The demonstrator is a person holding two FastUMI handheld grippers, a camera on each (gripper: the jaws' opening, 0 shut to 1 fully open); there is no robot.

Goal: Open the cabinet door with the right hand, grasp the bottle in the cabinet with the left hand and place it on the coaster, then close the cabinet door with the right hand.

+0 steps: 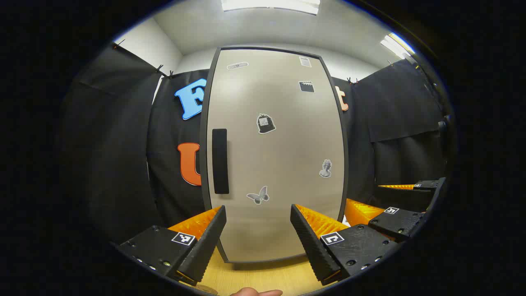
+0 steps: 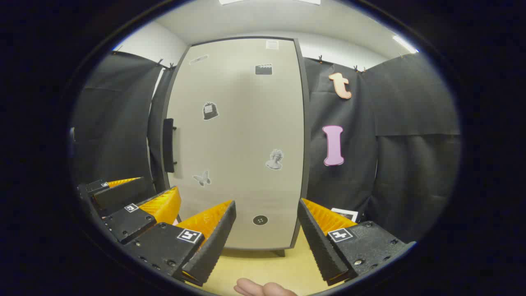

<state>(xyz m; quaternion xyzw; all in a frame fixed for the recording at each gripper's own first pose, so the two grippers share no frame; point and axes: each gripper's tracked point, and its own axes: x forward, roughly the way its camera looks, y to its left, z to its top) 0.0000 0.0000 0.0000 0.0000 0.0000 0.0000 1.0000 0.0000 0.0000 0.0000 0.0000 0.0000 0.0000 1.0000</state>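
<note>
Both claws stand spread and empty in front of the closed cabinet door (image 1: 275,156): the right claw (image 2: 267,242) faces its lower part, and the left claw (image 1: 258,242) waits beside it. That door looks like a stiff, smooth panel with no edge to pinch, so the dark upright handle (image 2: 168,144) at its left edge is the likely grip. Presumably the bottle sits behind the door, hidden, so its weight is anyone's guess.
</note>
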